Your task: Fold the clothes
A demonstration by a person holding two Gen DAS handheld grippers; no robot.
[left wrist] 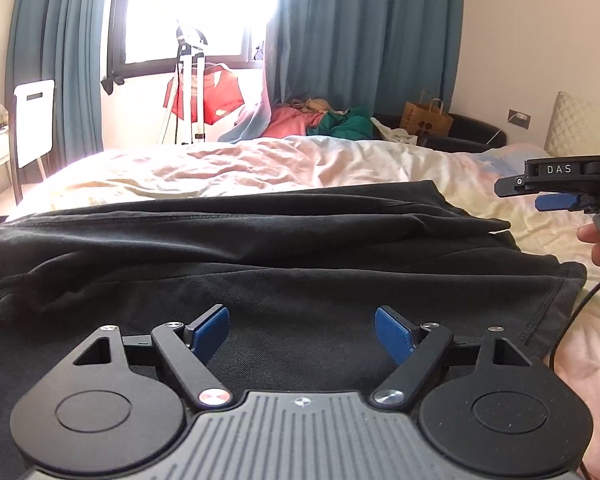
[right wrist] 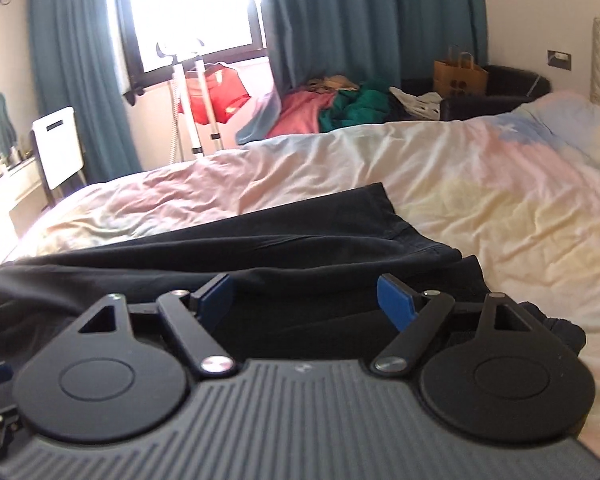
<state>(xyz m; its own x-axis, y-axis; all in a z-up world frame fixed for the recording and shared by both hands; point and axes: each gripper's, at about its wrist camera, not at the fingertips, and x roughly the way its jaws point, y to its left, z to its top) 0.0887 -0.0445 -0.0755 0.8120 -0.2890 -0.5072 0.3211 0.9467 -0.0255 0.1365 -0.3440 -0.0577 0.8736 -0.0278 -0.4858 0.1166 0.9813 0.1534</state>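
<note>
Through my left wrist camera, my left tongs (left wrist: 300,334) stand wide apart, their blue pads gripping nothing, low over the black cotton garment (left wrist: 260,248). That garment lies spread in long wrinkles across the bed with the pale pastel rumpled sheet (left wrist: 204,168), and its hemmed edge runs down its right side. Off that right edge, over the bare sheet, my right tongs (left wrist: 540,196) show side-on, a black body marked DAS with a blue pad under it; from this angle I cannot tell how far they stand apart. My hand (left wrist: 598,248) holds their grey handle just beyond the garment's corner. Beyond the garment, past the far side of the bed, sit a heap of pink and green clothes (left wrist: 324,120), a brown paper bag (left wrist: 424,120) and teal curtains (left wrist: 340,40) beside a bright window.

Through my right wrist camera, my right tongs (right wrist: 304,300) are spread wide and empty, just above the near right part of the black garment (right wrist: 300,240). The garment's hemmed corner reaches toward the middle of the bed, and bare sheet (right wrist: 500,208) lies to the right of the garment. The same clothes heap (right wrist: 340,106) and paper bag (right wrist: 458,72) lie beyond it.
</note>
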